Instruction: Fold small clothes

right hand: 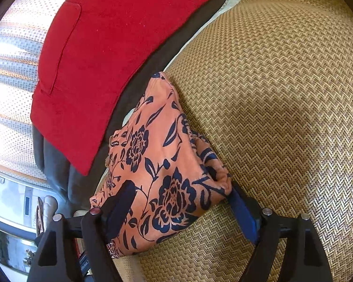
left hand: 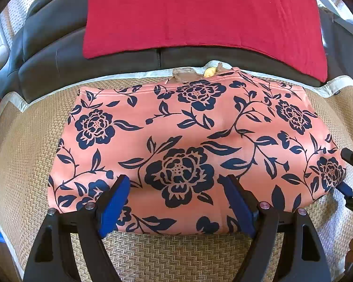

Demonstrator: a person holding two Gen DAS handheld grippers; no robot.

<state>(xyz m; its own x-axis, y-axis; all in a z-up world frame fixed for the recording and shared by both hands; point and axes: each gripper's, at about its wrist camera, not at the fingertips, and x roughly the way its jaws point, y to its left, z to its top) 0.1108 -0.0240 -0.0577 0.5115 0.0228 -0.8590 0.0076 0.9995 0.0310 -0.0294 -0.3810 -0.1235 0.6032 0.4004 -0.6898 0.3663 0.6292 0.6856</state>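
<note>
Coral cloth with navy flowers, the small garment (left hand: 188, 136), lies spread on the woven mat (left hand: 30, 155), its far hem close to the mat's far edge where the pale binding runs, its near hem just in front of me. Beyond that edge a red cloth (left hand: 200, 14) lies over dark grey cushions (left hand: 49, 47).

My left gripper (left hand: 176, 202) is released, jaws standing wide, poised over the near hem with nothing between them. My right gripper (right hand: 183, 209) is also spread wide, straddling the garment's right end; the blue pad of one finger (right hand: 243, 218) touches the bunched corner there, but I am not clamped on it, so the cloth is only resting against me.

I judge the fold is about to start from this right side. To do it well I should slide one right finger under the bunched corner, taking every layer before I close, since the layers at that corner look loose and could separate. My left gripper should take the near hem in the same way, so that both lift together. Then I carry the end straight across, low over the mat, keeping the hems parallel, and lay it down without dragging the part that stays flat.
</note>
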